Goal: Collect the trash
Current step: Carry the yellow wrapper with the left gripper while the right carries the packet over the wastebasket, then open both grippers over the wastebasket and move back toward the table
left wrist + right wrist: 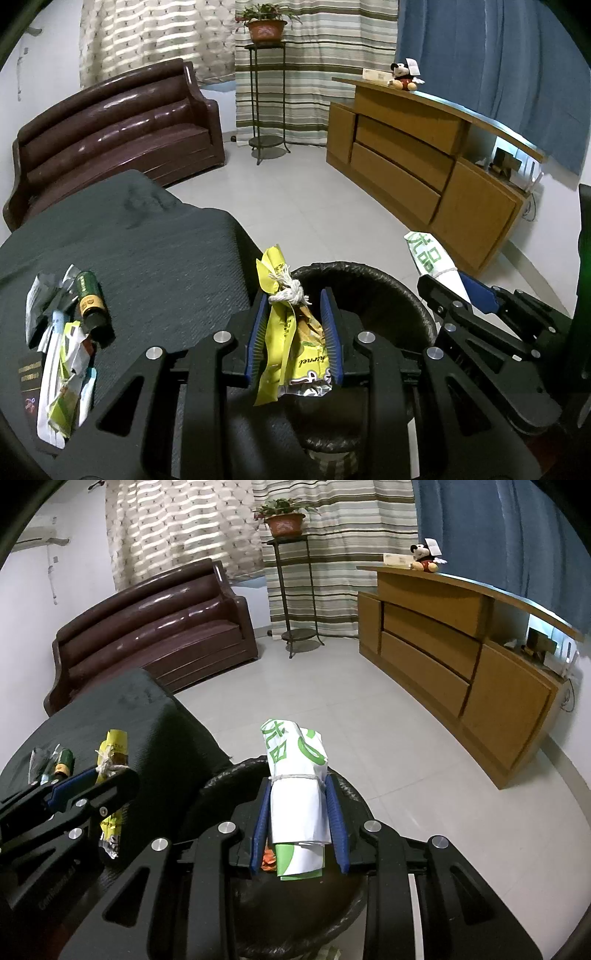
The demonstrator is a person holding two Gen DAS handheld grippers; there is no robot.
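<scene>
The inside of the black-lined trash bin [373, 291] stays unseen: in the left wrist view the yellow snack wrapper [284, 332] and the left hand-held gripper [295, 295] cover its near rim, and in the right wrist view the white-and-green wrapper [295, 794] and the right hand-held gripper [297, 782] cover most of its mouth. Something orange [269, 860] shows under that wrapper, too little to name. The pile of wrappers [62, 362] at the desk's left edge overlaps so that single pieces cannot be told apart; its lower part runs behind the gripper body. Small items in the cabinet's open shelf [506, 162] are too small to identify.
</scene>
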